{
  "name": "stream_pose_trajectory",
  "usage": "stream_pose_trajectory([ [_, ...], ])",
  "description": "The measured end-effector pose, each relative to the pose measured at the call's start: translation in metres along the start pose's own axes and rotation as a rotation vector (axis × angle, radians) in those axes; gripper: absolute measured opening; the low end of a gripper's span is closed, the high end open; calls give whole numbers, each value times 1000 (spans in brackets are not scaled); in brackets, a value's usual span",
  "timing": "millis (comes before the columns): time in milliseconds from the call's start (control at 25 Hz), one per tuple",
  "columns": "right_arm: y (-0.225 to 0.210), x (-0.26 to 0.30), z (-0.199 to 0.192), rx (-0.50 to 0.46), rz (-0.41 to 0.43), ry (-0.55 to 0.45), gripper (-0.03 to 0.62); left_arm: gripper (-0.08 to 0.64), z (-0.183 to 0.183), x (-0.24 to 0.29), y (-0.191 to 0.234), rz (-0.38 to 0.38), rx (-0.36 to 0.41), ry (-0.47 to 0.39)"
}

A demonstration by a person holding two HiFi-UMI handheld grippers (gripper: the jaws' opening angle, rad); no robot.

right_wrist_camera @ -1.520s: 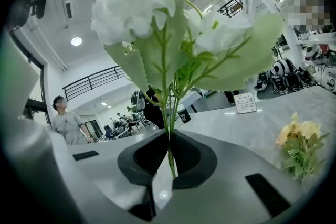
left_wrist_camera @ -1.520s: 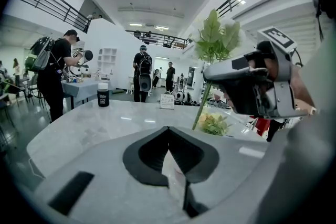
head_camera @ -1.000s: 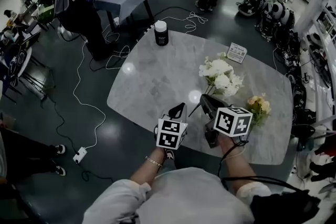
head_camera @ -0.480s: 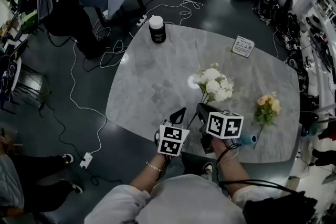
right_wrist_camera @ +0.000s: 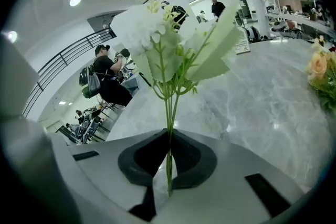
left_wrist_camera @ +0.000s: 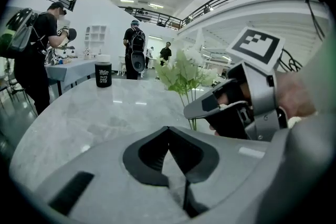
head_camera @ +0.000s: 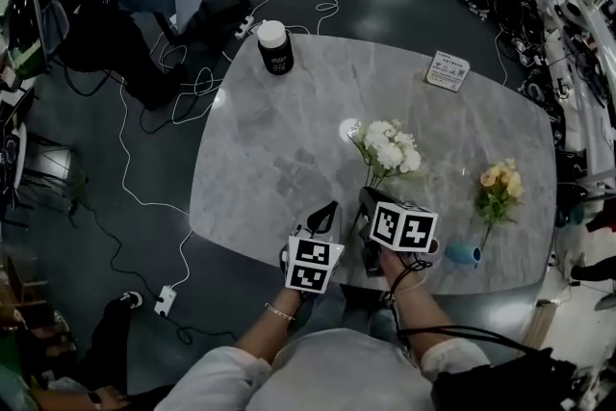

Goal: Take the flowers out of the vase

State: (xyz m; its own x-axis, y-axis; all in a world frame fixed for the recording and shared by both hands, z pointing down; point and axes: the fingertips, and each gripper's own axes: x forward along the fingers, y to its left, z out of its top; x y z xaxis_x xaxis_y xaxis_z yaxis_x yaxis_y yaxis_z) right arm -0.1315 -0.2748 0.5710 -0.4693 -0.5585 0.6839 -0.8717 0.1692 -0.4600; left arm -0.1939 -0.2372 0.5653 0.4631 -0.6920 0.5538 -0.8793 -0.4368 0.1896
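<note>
1. White flowers [head_camera: 388, 144] are in the right gripper [head_camera: 367, 198], over the middle of the counter [head_camera: 289, 140], a little toward its near edge.
2. Right gripper view: the green stems [right_wrist_camera: 169, 128] run straight up between the jaws. The jaws are closing, pads pinching the stems, with the pale blooms [right_wrist_camera: 157, 29] fanned out above.
3. From the left gripper view the bunch [left_wrist_camera: 184, 68] stands roughly upright, leaves and blooms well above the marble.
4. Left gripper [head_camera: 327, 210] hovers just beside the right one at the counter's near edge. Its jaws are pressed together, nothing between them [left_wrist_camera: 169, 131].
5. Vase [head_camera: 464, 253], small and blue, sits close to the near edge on the right side; it looks to be lying over.
6. Yellow flowers [head_camera: 499, 188] lie on the counter near the right edge, stem trailing toward the vase. Whether the stem end is inside it, I cannot tell.
7. At the far left corner stands a black jar [head_camera: 274, 48] with a white lid. A small card [head_camera: 449, 70] sits along the far edge toward the right.
</note>
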Motion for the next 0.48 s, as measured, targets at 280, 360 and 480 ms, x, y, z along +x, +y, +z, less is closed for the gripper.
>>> stream_pose_trajectory([
  [280,-26,21,-9,56,-63,-5,15,9,-8,8,6,-20,18,22],
  [360,-33,26,-13,67,-75,-2,15,9,-11,10,5,-21,17,31],
  [480,-38,31,-13,81,-87,-5,15,9,-16,13,8,-22,11,44],
])
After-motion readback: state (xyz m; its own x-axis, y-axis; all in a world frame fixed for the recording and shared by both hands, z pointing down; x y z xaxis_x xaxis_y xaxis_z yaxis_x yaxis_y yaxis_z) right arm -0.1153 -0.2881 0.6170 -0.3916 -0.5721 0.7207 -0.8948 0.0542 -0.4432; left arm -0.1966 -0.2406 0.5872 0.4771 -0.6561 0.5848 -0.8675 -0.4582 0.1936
